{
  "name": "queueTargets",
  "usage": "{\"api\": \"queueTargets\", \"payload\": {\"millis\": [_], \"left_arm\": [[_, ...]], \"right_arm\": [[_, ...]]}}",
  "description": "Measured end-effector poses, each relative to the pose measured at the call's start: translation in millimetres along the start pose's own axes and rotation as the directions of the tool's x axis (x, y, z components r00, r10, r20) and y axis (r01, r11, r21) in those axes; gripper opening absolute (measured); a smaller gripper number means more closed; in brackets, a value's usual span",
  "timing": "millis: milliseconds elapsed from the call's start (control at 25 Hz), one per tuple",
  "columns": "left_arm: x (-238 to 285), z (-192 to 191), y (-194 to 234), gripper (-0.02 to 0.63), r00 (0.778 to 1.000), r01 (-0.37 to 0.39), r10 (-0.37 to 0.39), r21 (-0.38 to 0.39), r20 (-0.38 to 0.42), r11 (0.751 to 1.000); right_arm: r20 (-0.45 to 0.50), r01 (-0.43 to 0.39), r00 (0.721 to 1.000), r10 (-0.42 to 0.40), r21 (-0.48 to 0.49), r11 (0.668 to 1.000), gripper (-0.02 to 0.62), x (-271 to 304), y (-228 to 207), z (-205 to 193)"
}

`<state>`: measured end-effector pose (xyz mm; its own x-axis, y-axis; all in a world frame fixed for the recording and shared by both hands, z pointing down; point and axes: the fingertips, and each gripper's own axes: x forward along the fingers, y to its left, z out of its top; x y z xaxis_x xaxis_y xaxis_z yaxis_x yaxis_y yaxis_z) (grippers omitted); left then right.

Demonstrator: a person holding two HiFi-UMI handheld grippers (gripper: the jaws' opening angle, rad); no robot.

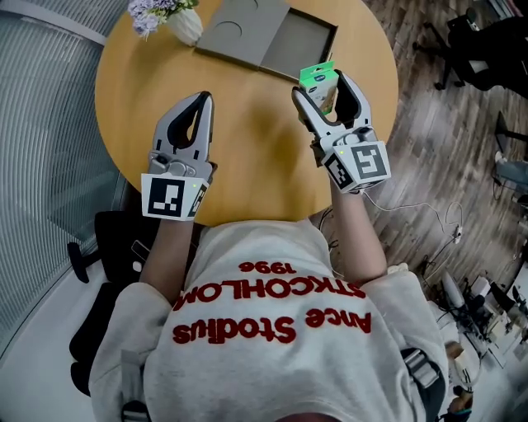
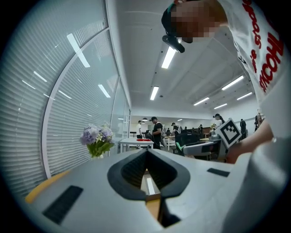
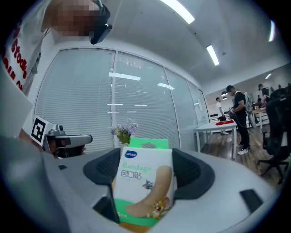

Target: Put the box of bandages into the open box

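Observation:
The bandage box (image 1: 320, 82), white and green with a cartoon plaster printed on it (image 3: 143, 182), stands upright between the jaws of my right gripper (image 1: 323, 89), which is shut on it above the table's right half. The open grey box (image 1: 307, 43) lies at the far edge of the round wooden table (image 1: 247, 157), just beyond the held box, with its lid (image 1: 243, 29) folded out to the left. My left gripper (image 1: 202, 103) hovers over the table's left side, its jaws shut with nothing between them (image 2: 148, 154).
A white vase of lilac flowers (image 1: 183, 23) stands at the table's far left, next to the lid. A black chair (image 1: 103, 247) sits below the table's near left edge. Wooden floor with cables (image 1: 429, 206) lies to the right.

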<state>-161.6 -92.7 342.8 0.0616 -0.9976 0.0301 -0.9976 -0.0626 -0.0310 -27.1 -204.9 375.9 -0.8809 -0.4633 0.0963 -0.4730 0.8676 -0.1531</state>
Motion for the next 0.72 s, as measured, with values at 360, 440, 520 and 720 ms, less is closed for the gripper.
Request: {"api": "queueTargets", "payload": {"millis": [360,440,520,720], "left_arm": [[22,-21,24,0.003,0.999,-0.033,0.033,-0.007,-0.042,0.999],[23,-24,27,0.003,0.998,-0.04,0.04,-0.004,-0.046,0.999],[24,-26,28,0.003,0.998,-0.047,0.046,-0.005,-0.05,0.999],[30,-41,25,0.003,0.996,-0.036,0.035,-0.019,-0.08,0.999]], "right_arm": [[-0.076,0.047,0.996,-0.043,0.045,0.998,0.365,79,-57,-48],[-0.09,0.068,0.994,-0.06,0.079,0.995,0.365,99,-70,-61],[-0.116,0.089,0.99,-0.078,0.09,0.992,0.365,114,-83,-74],[-0.22,0.159,0.964,-0.147,0.034,0.987,0.365,138,-109,-108]]}}
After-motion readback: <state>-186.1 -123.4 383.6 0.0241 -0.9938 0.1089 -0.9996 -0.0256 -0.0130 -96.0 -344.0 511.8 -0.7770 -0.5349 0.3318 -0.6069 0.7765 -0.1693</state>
